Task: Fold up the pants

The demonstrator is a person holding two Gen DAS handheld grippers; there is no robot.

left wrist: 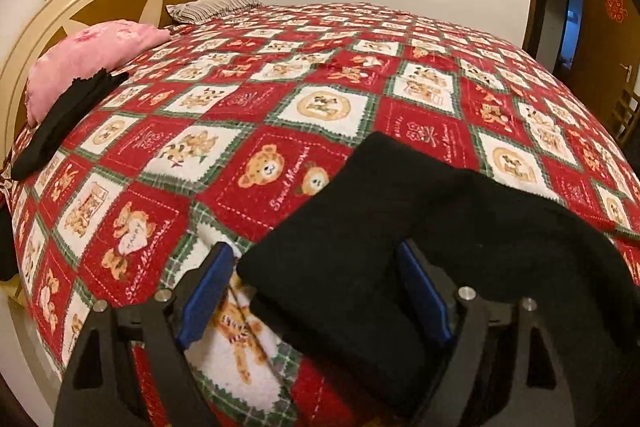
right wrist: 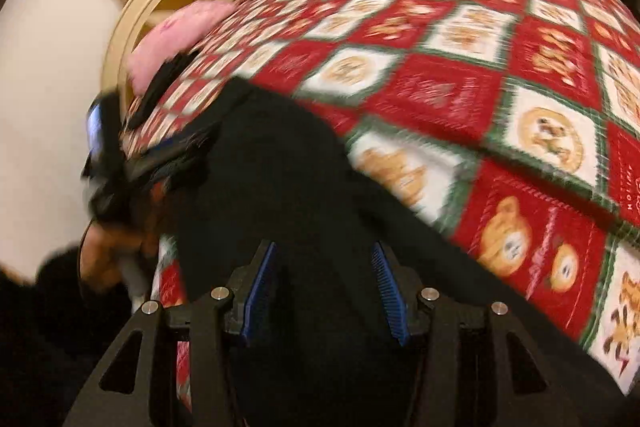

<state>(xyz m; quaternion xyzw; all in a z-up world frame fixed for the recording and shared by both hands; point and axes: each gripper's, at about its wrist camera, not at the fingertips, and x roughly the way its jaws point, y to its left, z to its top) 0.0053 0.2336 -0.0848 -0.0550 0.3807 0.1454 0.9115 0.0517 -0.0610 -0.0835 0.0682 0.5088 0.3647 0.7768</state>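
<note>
The black pants (left wrist: 380, 227) lie folded in layers on the red bear-patterned bedspread (left wrist: 248, 115), near its front edge. My left gripper (left wrist: 316, 259) is open just above the pants' near left corner, its blue pads wide apart. In the blurred right wrist view the pants (right wrist: 280, 167) fill the middle. My right gripper (right wrist: 326, 267) is open over them, with black cloth between and under its pads. The left gripper (right wrist: 160, 155) shows at the pants' far left edge, held by a hand.
A pink pillow (left wrist: 84, 63) and a striped pillow (left wrist: 212, 7) lie by the cream headboard (left wrist: 52, 11). Another folded black garment (left wrist: 60, 123) rests at the bed's left edge by the pink pillow. A dark door (left wrist: 576, 19) stands at the right.
</note>
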